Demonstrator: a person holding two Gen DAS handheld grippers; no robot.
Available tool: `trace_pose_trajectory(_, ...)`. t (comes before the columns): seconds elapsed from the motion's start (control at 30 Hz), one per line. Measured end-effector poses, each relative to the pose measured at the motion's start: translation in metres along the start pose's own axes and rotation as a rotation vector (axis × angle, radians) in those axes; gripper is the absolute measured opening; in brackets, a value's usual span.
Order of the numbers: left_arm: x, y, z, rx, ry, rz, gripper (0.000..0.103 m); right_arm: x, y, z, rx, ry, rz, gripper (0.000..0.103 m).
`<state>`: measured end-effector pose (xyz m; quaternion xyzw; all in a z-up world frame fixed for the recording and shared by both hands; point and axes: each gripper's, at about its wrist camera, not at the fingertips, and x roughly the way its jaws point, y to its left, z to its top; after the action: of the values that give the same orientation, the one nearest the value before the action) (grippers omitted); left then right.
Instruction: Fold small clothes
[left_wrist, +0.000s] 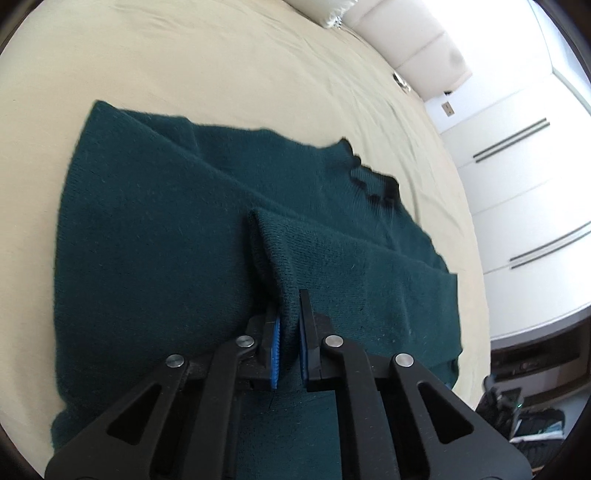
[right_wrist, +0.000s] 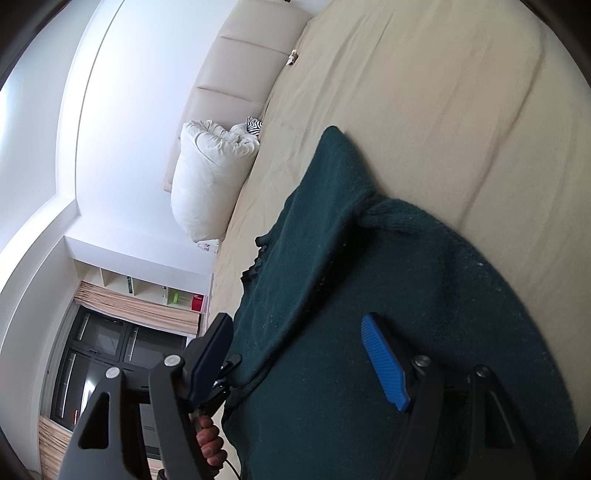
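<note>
Now green sweater (left_wrist: 155, 229) flat on bed (left_wrist: 221, 66), collar toward headboard; left claw (left_wrist: 288, 343) pinching its fold, right claw (right_wrist: 303, 354) gaping, empty.

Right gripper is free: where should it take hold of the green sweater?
Probably the raised sleeve fold ahead of the open right gripper, approached from this near side: it stands up off the flat body, so the fingers can straddle it. Left gripper already pinches a cuff.
</note>
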<state>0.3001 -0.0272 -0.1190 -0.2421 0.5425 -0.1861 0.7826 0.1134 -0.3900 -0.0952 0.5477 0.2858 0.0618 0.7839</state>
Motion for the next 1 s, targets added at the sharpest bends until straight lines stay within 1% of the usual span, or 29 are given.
trace_pose_trajectory(0.1, 0.003, -0.003, -0.001, 0.016, 0.003, 0.012, 0.007, 0.008, 0.007, 0.007, 0.003, 0.011, 0.016, 0.076)
trace_pose_trajectory(0.2, 0.008, -0.005, 0.001, 0.003, 0.006, 0.002, 0.007, 0.024, 0.012, 0.021, 0.005, 0.026, 0.030, 0.078)
trace_pose_trajectory(0.27, 0.007, 0.000, 0.001, -0.014, 0.002, -0.009, 0.007, 0.036, 0.007, 0.032, 0.028, 0.030, -0.016, 0.079)
trace_pose_trajectory(0.33, 0.005, 0.003, 0.000, -0.016, -0.009, -0.009, 0.007, 0.039, 0.004, 0.041, 0.038, 0.020, -0.023, 0.079)
trace_pose_trajectory(0.4, 0.006, 0.005, -0.001, -0.004, -0.009, -0.002, 0.007, 0.033, 0.002, 0.050, 0.022, -0.022, -0.054, 0.078)
trace_pose_trajectory(0.43, 0.007, 0.004, -0.001, 0.004, -0.010, 0.004, 0.007, 0.028, -0.003, 0.055, 0.033, -0.037, -0.054, 0.076)
trace_pose_trajectory(0.47, 0.008, 0.003, -0.003, 0.006, -0.011, 0.006, 0.007, 0.025, -0.008, 0.057, 0.058, -0.031, -0.044, 0.071)
trace_pose_trajectory(0.53, 0.010, 0.005, -0.004, -0.002, -0.017, -0.002, 0.008, 0.017, -0.016, 0.056, 0.096, 0.001, -0.029, 0.067)
trace_pose_trajectory(0.6, 0.007, 0.007, -0.005, -0.011, -0.024, -0.008, 0.009, 0.003, -0.011, 0.051, 0.074, -0.003, -0.052, 0.067)
trace_pose_trajectory(0.63, 0.006, 0.008, -0.006, -0.010, -0.028, -0.010, 0.010, -0.004, -0.007, 0.048, 0.058, -0.002, -0.060, 0.069)
trace_pose_trajectory(0.7, 0.002, 0.009, -0.007, -0.019, -0.027, -0.016, 0.010, -0.018, 0.006, 0.047, 0.026, 0.010, -0.047, 0.070)
trace_pose_trajectory(0.77, -0.005, 0.008, -0.007, -0.024, -0.027, 0.003, 0.011, -0.027, 0.020, 0.055, -0.031, -0.010, -0.044, 0.070)
trace_pose_trajectory(0.8, -0.009, 0.007, -0.007, -0.020, -0.034, 0.025, 0.011, -0.027, 0.026, 0.061, -0.059, -0.014, -0.043, 0.070)
trace_pose_trajectory(0.9, -0.031, 0.000, -0.010, 0.008, -0.116, 0.123, 0.011, -0.014, 0.038, 0.088, -0.104, 0.006, -0.031, 0.070)
trace_pose_trajectory(0.93, -0.038, -0.007, -0.010, 0.036, -0.156, 0.153, 0.011, -0.006, 0.041, 0.097, -0.111, 0.020, -0.025, 0.070)
trace_pose_trajectory(0.97, -0.041, -0.015, -0.010, 0.076, -0.187, 0.169, 0.011, 0.005, 0.042, 0.107, -0.120, 0.032, -0.015, 0.070)
trace_pose_trajectory(1.0, -0.041, -0.020, -0.010, 0.101, -0.199, 0.169, 0.011, 0.016, 0.043, 0.115, -0.126, 0.050, 0.002, 0.070)
